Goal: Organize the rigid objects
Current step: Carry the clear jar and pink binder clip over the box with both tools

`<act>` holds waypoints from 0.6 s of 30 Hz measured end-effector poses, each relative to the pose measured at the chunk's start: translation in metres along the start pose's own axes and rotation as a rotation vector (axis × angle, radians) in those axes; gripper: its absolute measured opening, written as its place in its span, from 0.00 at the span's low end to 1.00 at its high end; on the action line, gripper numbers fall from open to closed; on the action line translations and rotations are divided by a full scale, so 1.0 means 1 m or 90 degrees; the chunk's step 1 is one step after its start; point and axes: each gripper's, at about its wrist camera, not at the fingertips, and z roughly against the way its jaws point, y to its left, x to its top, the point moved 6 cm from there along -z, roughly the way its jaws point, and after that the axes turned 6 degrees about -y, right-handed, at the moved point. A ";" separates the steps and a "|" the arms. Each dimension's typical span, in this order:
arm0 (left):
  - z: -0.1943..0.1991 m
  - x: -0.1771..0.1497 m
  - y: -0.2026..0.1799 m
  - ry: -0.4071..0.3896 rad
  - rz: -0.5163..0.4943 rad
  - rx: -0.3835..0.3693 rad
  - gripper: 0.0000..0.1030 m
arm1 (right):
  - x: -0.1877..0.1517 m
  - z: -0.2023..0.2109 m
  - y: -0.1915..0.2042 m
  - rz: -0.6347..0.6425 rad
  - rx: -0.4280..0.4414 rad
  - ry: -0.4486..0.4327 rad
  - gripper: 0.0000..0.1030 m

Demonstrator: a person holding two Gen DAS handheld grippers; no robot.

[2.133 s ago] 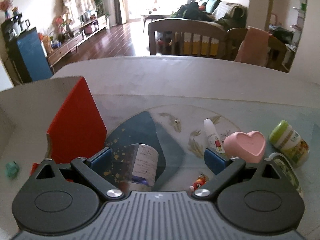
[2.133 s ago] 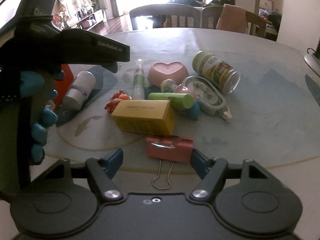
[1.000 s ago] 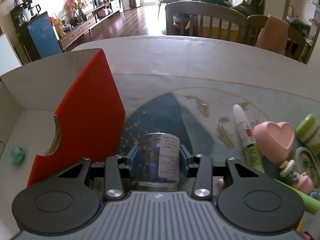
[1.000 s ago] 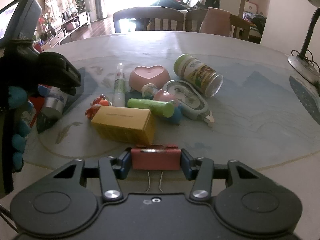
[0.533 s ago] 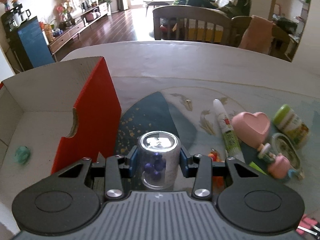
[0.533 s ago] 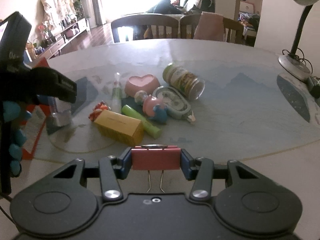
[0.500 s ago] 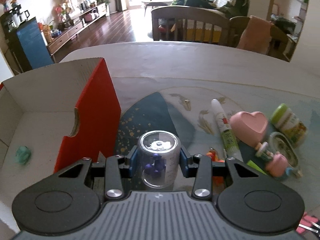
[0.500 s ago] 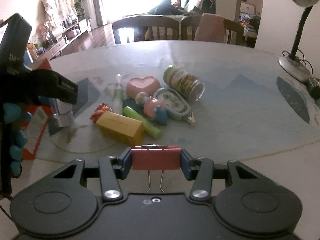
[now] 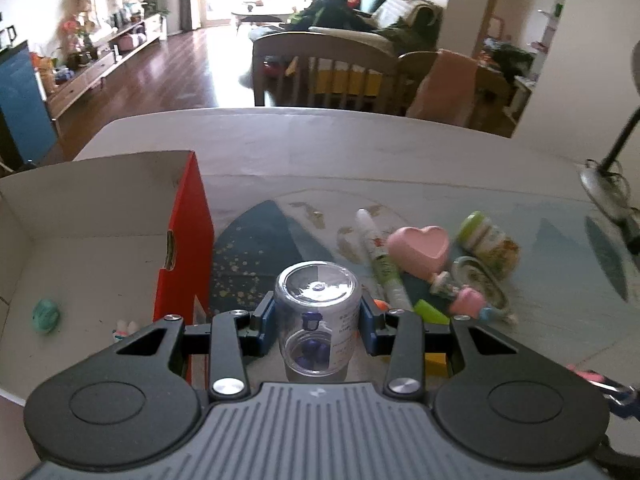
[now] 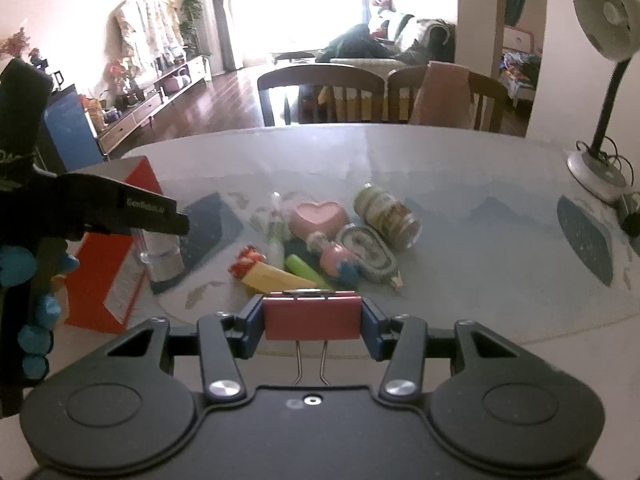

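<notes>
Between the blue pads of the left gripper [image 9: 317,322] sits a clear plastic jar [image 9: 316,312], clamped at its sides and held upright clear of the table [image 9: 320,148]; small dark blue pieces lie at its bottom and a white label shows on one side. From the right wrist view the same jar [image 10: 160,254] hangs beside the red outer wall of the cardboard box [image 10: 100,276], under the black arm of the left gripper [image 10: 152,216], with blue-gloved fingers [image 10: 36,312] of the person's hand wrapped round the handle.

The right gripper [image 10: 312,317] is clamped on a red binder clip [image 10: 312,317], pads pressing both ends, wire handles pointing back toward the camera.

Left of the jar, the cardboard box [image 9: 92,208] stands open with white inner walls; a teal object [image 9: 46,314] and a small white figure [image 9: 124,328] lie on its floor.

On the table beyond both grippers lies a loose cluster: a pink heart-shaped dish [image 10: 318,216], a green-capped tin [image 10: 388,216] on its side, a white tube [image 9: 380,260], a tape dispenser [image 10: 368,254], a pink and blue toy figure [image 10: 338,262], a green cylinder [image 10: 304,270], a yellow box [image 10: 276,278] and a small red toy [image 10: 246,262]. A desk fan [image 10: 604,60] stands at the far right edge.
</notes>
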 end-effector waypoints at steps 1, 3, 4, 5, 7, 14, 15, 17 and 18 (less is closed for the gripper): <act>0.003 0.002 0.000 0.003 -0.002 -0.006 0.39 | 0.003 0.002 0.002 0.001 0.004 -0.002 0.47; 0.011 0.005 0.002 0.006 0.000 -0.021 0.39 | 0.011 0.006 0.007 0.006 0.010 -0.006 0.47; 0.016 0.006 0.003 0.006 -0.001 -0.025 0.39 | 0.014 0.007 0.010 0.008 0.013 -0.010 0.47; 0.020 0.008 0.006 0.008 -0.001 -0.029 0.39 | 0.018 0.009 0.013 0.009 0.018 -0.012 0.47; 0.029 0.010 0.009 0.008 0.004 -0.037 0.39 | 0.025 0.012 0.017 0.006 0.029 -0.012 0.47; 0.050 0.019 0.032 0.023 0.019 -0.055 0.39 | 0.046 0.018 0.045 0.022 0.059 -0.028 0.47; 0.054 0.021 0.038 0.026 0.027 -0.058 0.39 | 0.048 0.018 0.050 0.025 0.062 -0.029 0.47; 0.058 0.023 0.049 0.028 0.038 -0.063 0.39 | 0.052 0.016 0.060 0.031 0.070 -0.031 0.47; 0.061 0.024 0.055 0.027 0.040 -0.062 0.39 | 0.054 0.016 0.065 0.036 0.072 -0.032 0.47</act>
